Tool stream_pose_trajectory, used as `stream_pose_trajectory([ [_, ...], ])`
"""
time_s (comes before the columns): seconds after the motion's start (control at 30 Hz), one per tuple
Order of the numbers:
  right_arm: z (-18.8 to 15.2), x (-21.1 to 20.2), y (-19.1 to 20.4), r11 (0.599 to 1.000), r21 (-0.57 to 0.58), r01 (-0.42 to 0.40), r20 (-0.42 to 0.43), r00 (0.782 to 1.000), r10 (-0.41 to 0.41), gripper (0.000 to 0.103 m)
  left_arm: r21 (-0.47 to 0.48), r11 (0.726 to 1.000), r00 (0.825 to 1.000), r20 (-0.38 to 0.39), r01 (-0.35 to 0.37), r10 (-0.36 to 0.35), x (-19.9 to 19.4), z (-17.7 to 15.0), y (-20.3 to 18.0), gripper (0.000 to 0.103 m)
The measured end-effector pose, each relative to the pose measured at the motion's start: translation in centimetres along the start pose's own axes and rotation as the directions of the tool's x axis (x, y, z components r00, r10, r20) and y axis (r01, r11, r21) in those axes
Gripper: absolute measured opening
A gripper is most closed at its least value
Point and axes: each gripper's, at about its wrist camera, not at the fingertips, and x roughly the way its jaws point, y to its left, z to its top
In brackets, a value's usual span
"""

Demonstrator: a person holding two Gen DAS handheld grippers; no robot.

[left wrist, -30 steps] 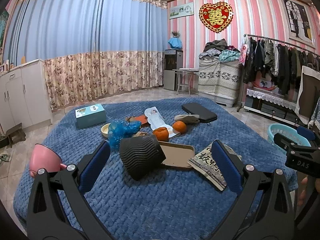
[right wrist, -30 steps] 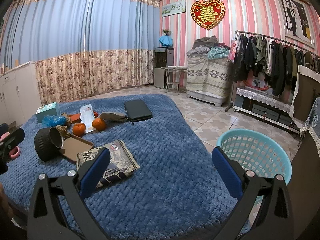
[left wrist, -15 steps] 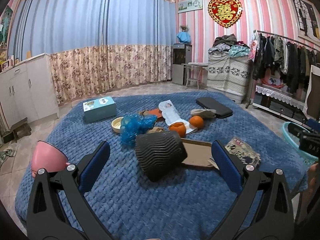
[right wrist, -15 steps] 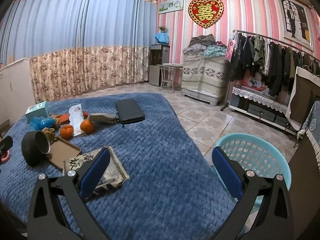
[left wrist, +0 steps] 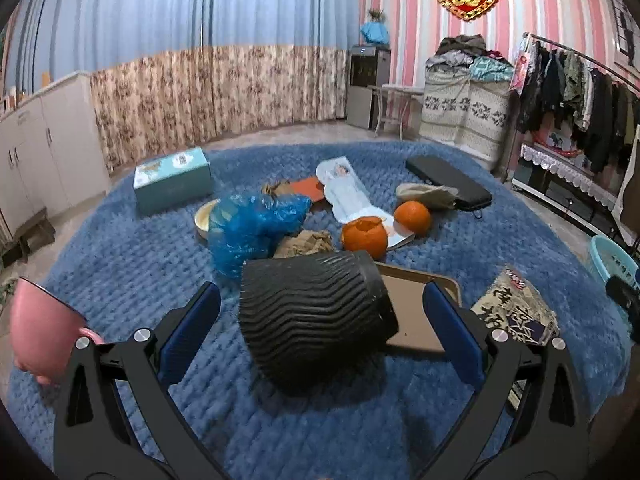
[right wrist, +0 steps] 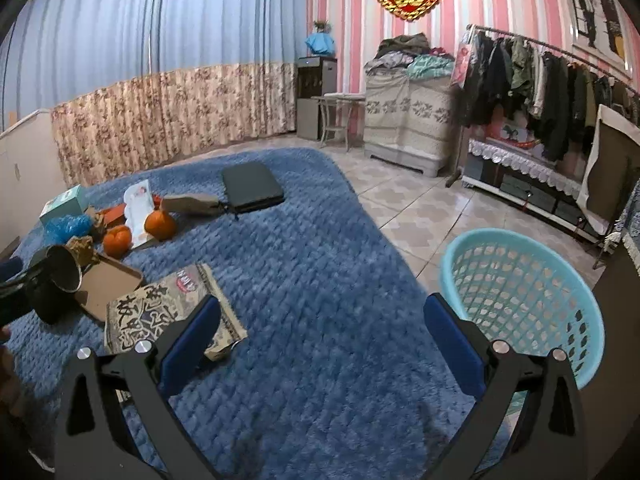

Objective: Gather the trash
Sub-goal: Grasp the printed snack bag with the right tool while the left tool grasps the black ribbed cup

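Both grippers hung spread wide and empty over the blue blanket (left wrist: 120,264). The left gripper (left wrist: 320,332) framed the black ribbed bin (left wrist: 312,316), which lay tipped on its side. Blue bag (left wrist: 252,228), crumpled paper (left wrist: 306,242) and peeled orange (left wrist: 364,234) sat just behind the bin; the right gripper (right wrist: 320,338) hovered beside a printed packet (right wrist: 160,308)

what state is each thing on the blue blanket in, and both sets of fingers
left gripper: open, fingers either side of the black bin, not closed on it
right gripper: open, holding nothing
black bin: tipped on its side
front orange: top peeled open
back orange: whole
blue plastic bag: crumpled
brown paper: crumpled
cardboard tray: flat
laundry basket: upright
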Motion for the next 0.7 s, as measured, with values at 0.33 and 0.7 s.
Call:
stream_pose_trajectory([
  [0.33, -0.5, 2.3, 2.9, 0.995, -0.063, -0.082, -0.084, 0.993, 0.077, 0.099, 0.058, 0.997, 0.998, -0.011, 0.059, -0.059, 0.1, -0.5, 0.0, 0.078],
  [0.7, -1.2, 6.6, 5.8, 0.986, -0.085, -0.147, -0.231, 0.965, 0.124, 0.097, 0.036, 0.999, 0.999, 0.036, 0.01, -0.012, -4.2, -0.4, 4.7, 0.078],
])
